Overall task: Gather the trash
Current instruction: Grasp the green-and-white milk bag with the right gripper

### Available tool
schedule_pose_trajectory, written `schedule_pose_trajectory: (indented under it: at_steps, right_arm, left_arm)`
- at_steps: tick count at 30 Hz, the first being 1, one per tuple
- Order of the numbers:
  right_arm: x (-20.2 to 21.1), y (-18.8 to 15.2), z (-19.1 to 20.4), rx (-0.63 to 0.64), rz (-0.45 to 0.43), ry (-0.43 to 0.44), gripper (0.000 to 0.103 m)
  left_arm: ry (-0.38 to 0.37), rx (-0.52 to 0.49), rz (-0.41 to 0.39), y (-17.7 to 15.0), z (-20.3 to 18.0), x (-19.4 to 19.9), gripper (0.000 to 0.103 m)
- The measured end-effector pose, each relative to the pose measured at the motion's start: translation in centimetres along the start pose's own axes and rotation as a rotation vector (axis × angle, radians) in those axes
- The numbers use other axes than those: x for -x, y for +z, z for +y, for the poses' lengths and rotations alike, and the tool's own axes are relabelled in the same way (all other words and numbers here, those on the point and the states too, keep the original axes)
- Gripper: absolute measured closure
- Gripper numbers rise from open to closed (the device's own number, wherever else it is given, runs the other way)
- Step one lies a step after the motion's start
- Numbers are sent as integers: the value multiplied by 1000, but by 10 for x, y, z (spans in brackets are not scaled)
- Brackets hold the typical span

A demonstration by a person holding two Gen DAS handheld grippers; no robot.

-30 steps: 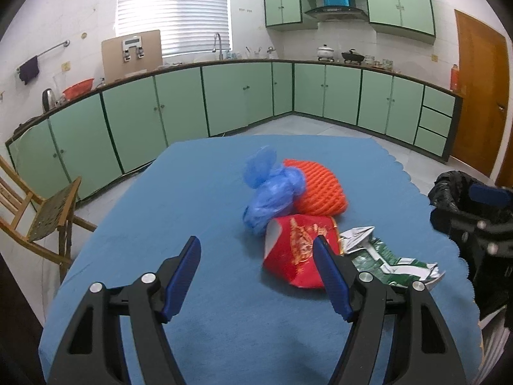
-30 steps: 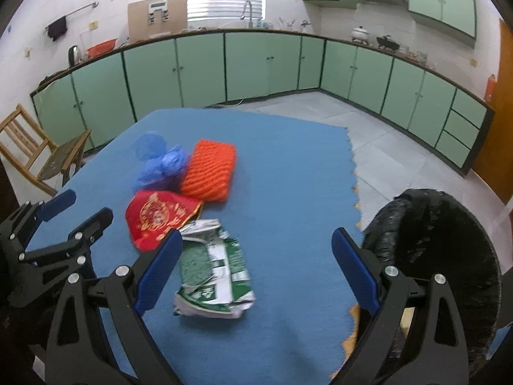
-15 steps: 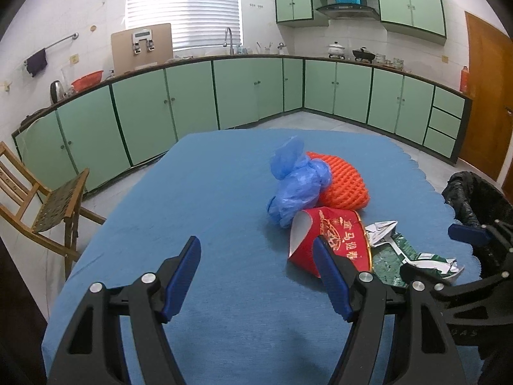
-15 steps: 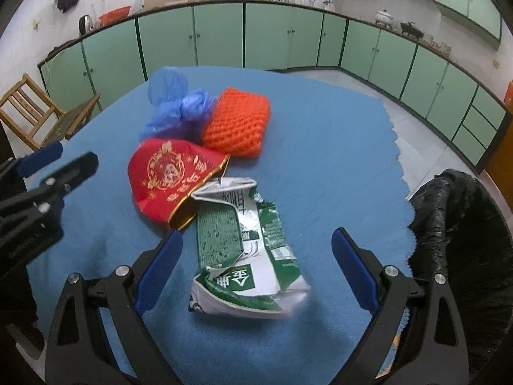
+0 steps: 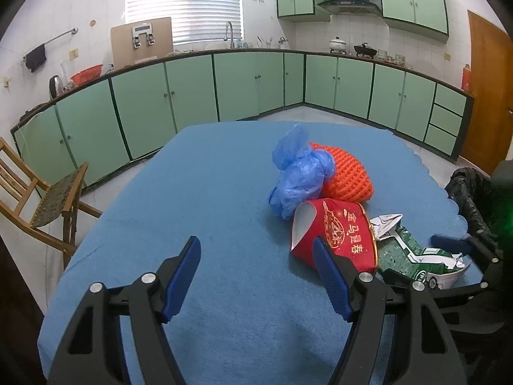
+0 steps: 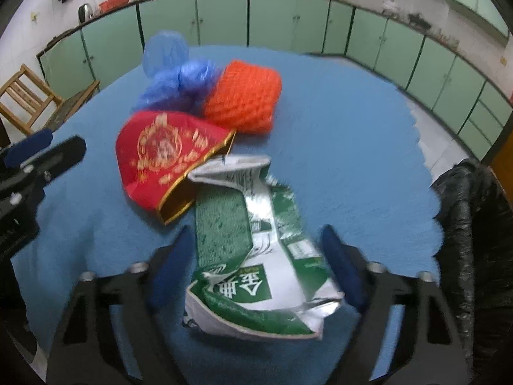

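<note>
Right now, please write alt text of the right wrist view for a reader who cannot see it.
The right tool straddles a crumpled green and white bag on a blue tablecloth; its jaws have just been closing, their pads not yet pressing on it. Behind lie a red paper cup, an orange foam net and a blue plastic bag; a black-lined bin stands right.

Matt blue cloth [image 5: 205,192], glossy foil-lined green packet [image 6: 269,256], crinkly blue plastic bag [image 5: 298,176]
</note>
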State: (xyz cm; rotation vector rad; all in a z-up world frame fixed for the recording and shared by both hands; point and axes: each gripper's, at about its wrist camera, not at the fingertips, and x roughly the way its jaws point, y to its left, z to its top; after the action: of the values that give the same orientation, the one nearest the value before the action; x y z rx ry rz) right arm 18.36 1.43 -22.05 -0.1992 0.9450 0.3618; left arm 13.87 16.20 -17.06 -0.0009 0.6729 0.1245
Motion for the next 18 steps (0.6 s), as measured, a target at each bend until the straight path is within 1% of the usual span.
schedule_pose_trajectory:
  at_steps: [8, 11, 18]
  right_arm:
    - [3, -2, -4, -26, -4, 21, 33]
    - [7, -1, -12, -46, -8, 23, 33]
    - [20, 2, -29, -72, -34, 1, 33]
  left_arm:
    - [-6, -2, 4, 0, -2, -1, 32]
    - [-10, -7, 3, -1, -4, -1, 32]
    - [-31, -17, -1, 0, -17, 0, 32]
